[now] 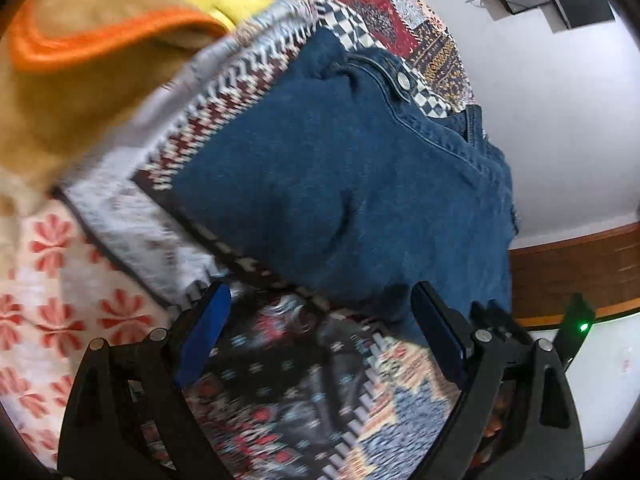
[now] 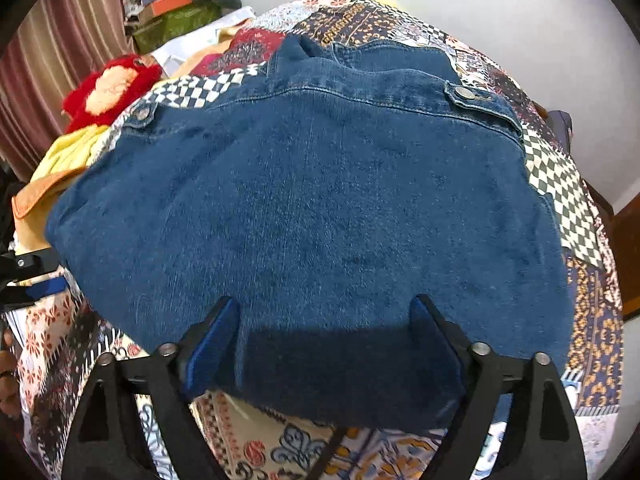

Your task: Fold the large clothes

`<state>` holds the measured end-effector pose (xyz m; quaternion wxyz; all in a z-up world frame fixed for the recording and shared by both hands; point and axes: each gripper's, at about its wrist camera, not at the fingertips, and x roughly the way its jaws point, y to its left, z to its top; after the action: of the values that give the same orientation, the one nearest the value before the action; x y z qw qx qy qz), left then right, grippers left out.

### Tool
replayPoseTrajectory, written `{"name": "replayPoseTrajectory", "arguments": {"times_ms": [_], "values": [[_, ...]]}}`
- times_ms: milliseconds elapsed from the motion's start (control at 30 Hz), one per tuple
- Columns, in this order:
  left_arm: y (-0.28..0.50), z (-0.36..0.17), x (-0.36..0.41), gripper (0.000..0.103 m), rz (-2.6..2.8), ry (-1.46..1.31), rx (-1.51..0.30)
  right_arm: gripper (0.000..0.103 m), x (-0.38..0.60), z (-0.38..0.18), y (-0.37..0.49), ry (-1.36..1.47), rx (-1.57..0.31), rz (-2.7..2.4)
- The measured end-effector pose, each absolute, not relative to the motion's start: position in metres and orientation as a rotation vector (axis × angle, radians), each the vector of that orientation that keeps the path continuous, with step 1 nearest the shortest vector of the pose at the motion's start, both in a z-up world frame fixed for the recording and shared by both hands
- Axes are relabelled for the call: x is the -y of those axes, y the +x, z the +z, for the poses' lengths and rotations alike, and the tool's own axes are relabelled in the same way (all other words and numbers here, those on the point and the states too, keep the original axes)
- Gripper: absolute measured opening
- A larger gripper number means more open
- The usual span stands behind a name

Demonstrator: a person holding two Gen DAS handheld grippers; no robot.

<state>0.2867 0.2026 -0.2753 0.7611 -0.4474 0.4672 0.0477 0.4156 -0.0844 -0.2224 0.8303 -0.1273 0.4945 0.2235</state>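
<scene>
My left hand-held gripper (image 1: 320, 332) hangs with its jaws wide apart and nothing between the blue pads (image 1: 204, 332); under the gap is only the patchwork quilt (image 1: 304, 400) of the bed. The denim jacket (image 1: 344, 184) lies just ahead of the fingertips, its near edge close to the right pad, though I cannot tell whether they touch.

My right hand-held gripper (image 2: 324, 332) also stands wide apart. The jacket's (image 2: 312, 208) near edge runs between its two pads (image 2: 212, 340) and lies in their shadow, but the pads sit either side of the cloth rather than pinching it, and the denim lies slack.

The jacket rests flat on the quilt (image 2: 560, 176), folded into a broad block. In the right wrist view its long axis runs across the picture from left to right. The seamed edge with its two buttoned tabs (image 2: 466, 94) points away from me, toward the white wall (image 2: 520, 20); the plain folded edge faces me. In the left wrist view that buttoned edge (image 1: 402, 80) lies at the upper right.

Beside the jacket, to the left in the right wrist view, sits a heap of yellow and orange-trimmed cloth (image 2: 60, 168) and a red fuzzy thing (image 2: 112, 88).
</scene>
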Motion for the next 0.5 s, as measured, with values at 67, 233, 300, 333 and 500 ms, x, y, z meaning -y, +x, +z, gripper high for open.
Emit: {"name": "replayPoseTrajectory", "arguments": {"times_ms": [67, 233, 300, 333, 500], "values": [[0.297, -0.278, -0.2, 0.092, 0.076, -0.997, -1.005, 0.09, 0.084, -0.222, 0.417, -0.273, -1.054, 0.484], [0.323, -0.278, -0.198, 0.092, 0.157, -0.918, -0.96, 0.09, 0.086, -0.223, 0.417, -0.283, -1.047, 0.504], [0.332, -0.278, -0.194, 0.092, 0.22, -0.864, -0.942, 0.091, 0.087, -0.224, 0.417, -0.279, -1.042, 0.507], [0.335, -0.28, -0.192, 0.092, 0.242, -0.859, -0.936, 0.091, 0.088, -0.224, 0.417, -0.279, -1.039, 0.508], [0.346, -0.284, -0.184, 0.072, 0.351, -0.817, -0.921, 0.091, 0.087, -0.224, 0.415, -0.276, -1.029, 0.506]]}}
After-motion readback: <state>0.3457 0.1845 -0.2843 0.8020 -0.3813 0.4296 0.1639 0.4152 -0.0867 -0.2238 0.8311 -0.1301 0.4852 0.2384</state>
